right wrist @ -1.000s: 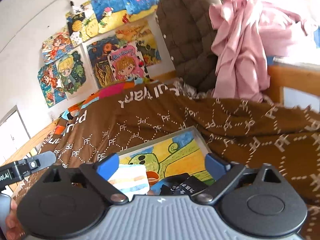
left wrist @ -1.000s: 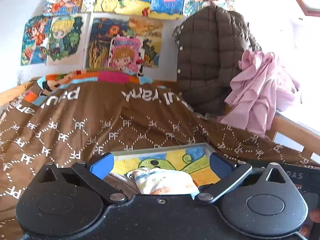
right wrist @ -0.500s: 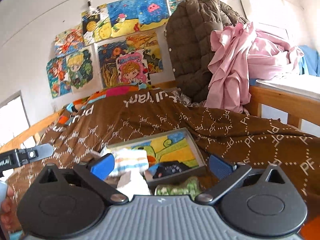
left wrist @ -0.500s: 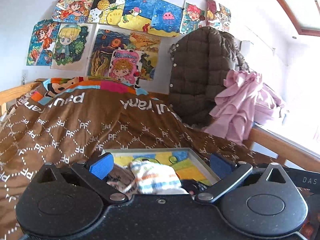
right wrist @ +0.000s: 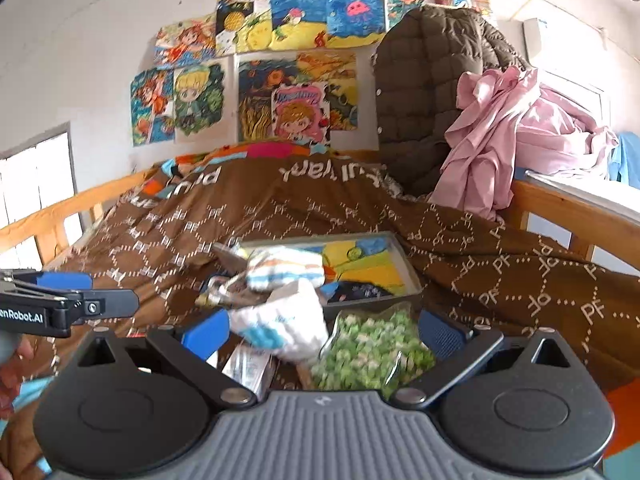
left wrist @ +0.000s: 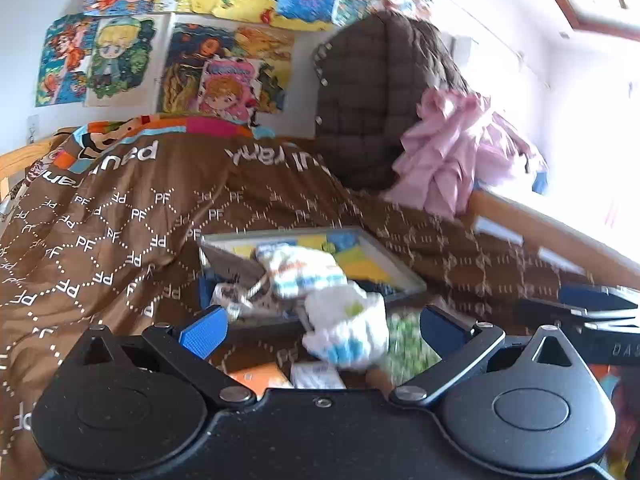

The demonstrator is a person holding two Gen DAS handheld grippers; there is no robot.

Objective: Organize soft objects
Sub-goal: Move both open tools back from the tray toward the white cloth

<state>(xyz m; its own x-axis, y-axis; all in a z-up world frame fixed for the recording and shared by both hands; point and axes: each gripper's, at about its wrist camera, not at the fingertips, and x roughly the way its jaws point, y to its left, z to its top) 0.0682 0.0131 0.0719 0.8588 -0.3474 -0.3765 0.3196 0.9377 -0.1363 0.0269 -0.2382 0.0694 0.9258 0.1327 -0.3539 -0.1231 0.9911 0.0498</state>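
Note:
A shallow tray [left wrist: 396,268] with a colourful painted bottom lies on the brown bedspread; it also shows in the right wrist view [right wrist: 404,260]. A striped cloth [left wrist: 304,270] [right wrist: 286,268] and a dark patterned cloth [left wrist: 240,296] lie at its near left corner. A white and blue soft bundle [left wrist: 348,328] [right wrist: 284,324] lies in front of the tray beside a green speckled bag [right wrist: 372,344]. My left gripper [left wrist: 322,326] is open and empty, behind these. My right gripper [right wrist: 324,330] is open and empty, just behind the bundle and bag.
The brown bedspread [right wrist: 500,248] covers the bed. A brown quilted jacket [right wrist: 428,92] and pink cloth [right wrist: 516,136] hang at the wooden rail [right wrist: 576,216] on the right. An orange item [left wrist: 260,376] and a small pack [left wrist: 316,374] lie near. Posters cover the wall.
Both grippers have pulled back and away from the tray. The white and blue bundle, the green bag and small packs have come into view in front of the tray.

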